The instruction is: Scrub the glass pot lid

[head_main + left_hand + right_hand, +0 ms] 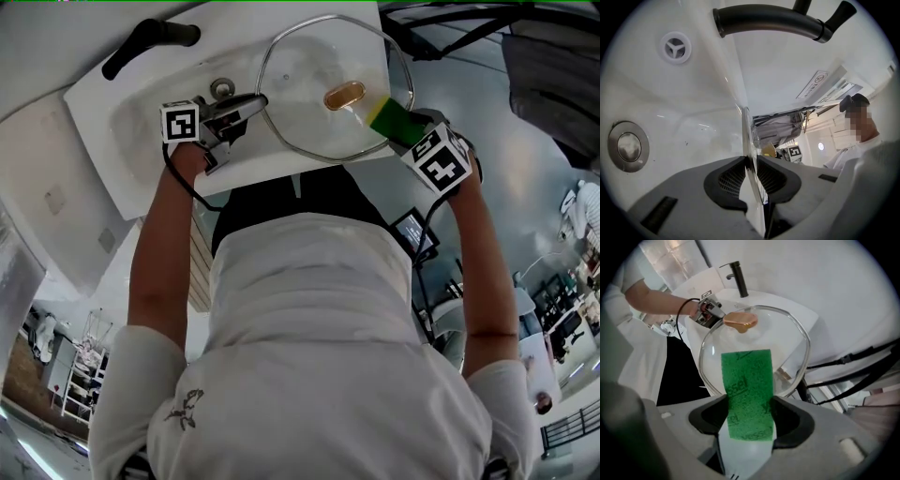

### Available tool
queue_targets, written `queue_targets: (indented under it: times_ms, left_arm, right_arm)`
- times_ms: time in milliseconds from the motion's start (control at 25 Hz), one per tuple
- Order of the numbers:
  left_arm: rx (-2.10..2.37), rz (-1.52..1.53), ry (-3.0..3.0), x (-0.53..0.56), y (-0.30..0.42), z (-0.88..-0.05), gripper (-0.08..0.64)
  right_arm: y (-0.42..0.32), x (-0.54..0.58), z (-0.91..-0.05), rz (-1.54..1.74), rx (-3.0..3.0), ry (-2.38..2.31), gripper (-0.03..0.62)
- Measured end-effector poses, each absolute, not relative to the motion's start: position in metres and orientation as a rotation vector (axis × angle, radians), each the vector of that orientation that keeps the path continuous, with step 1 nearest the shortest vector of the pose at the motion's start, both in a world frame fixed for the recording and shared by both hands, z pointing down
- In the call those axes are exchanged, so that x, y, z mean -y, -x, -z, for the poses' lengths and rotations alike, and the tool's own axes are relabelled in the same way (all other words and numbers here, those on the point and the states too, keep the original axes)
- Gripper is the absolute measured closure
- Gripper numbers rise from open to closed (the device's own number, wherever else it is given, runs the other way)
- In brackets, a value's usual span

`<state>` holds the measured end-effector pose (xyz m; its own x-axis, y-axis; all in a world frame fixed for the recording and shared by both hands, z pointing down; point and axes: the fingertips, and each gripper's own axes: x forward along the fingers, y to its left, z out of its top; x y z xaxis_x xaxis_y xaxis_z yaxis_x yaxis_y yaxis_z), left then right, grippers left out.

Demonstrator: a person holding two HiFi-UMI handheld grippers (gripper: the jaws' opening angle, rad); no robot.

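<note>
The round glass pot lid (309,89) with a metal rim and an amber knob (344,95) is held over the white sink (141,122). My left gripper (246,108) is shut on the lid's left rim; in the left gripper view the lid's edge (749,140) runs upright between the jaws of that gripper (751,164). My right gripper (405,131) is shut on a green scouring sponge (392,119), which rests against the lid's right side. In the right gripper view the sponge (746,390) sticks up from between the jaws of the gripper (749,416) and lies on the glass lid (754,350) below the knob (739,321).
A black faucet (150,42) stands at the sink's back left, also seen as a faucet spout (768,21) overhead. The sink drain (628,146) and overflow hole (675,48) lie left of the lid. Black cables (853,366) run to the right of the sink.
</note>
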<state>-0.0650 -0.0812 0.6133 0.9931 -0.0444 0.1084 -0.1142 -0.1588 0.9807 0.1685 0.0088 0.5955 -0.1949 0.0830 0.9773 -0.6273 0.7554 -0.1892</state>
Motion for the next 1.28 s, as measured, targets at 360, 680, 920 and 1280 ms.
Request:
queue_targets:
  times_ms: [360, 680, 920, 1280]
  left_arm:
    - [0.117, -0.023, -1.721, 0.082, 0.066, -0.615, 0.483]
    - [0.119, -0.044, -1.715, 0.081, 0.067, -0.614, 0.483]
    - [0.118, -0.03, -1.726, 0.083, 0.067, -0.616, 0.483]
    - [0.121, -0.009, -1.729, 0.084, 0.069, -0.616, 0.483]
  right_arm:
    - [-0.186, 0.011, -0.591, -0.719, 1.626, -0.492, 0.304]
    - [-0.17, 0.085, -0.567, -0.664, 1.726, -0.627, 0.303]
    - [-0.103, 0.141, -0.547, -0.555, 1.841, -0.57, 0.302]
    - [0.035, 0.161, -0.547, -0.379, 1.93, -0.317, 0.303]
